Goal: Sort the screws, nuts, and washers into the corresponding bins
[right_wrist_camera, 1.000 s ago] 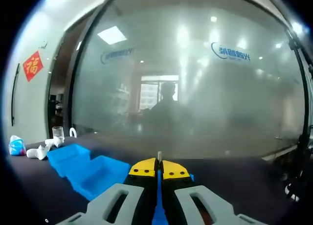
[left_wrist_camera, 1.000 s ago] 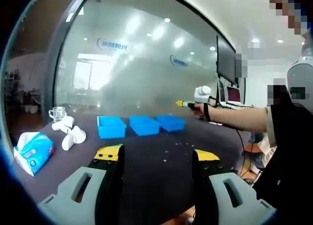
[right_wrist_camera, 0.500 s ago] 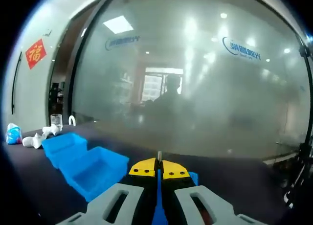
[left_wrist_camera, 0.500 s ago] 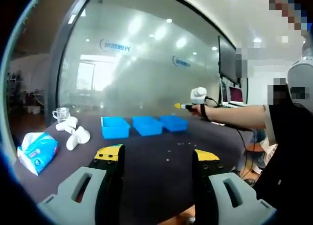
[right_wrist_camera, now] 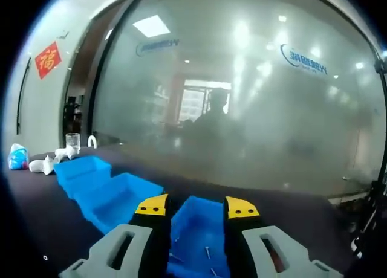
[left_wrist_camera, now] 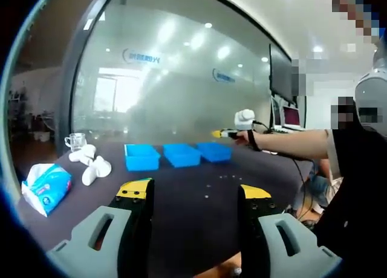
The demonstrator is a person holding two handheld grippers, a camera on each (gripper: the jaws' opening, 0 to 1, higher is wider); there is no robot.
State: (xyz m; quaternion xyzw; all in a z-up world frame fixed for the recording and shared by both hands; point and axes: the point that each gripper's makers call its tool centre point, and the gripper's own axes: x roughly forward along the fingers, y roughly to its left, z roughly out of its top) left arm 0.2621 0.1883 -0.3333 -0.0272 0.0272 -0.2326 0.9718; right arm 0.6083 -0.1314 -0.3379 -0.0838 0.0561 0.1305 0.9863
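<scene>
Right gripper [right_wrist_camera: 195, 209] jaws apart, empty, over bin [right_wrist_camera: 199, 226] holding screws [right_wrist_camera: 207, 251], bottom center; left gripper [left_wrist_camera: 195, 192] jaws wide, empty.

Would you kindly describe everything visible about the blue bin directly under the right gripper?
The blue bin is an open-topped tray of what looks like smooth plastic, resting flat on the dark table as the end one of three blue bins in a row, next to the middle bin. In the right gripper view it lies beneath the open right gripper. Several small screws lie on its floor. In the left gripper view it is the rightmost bin.
</scene>
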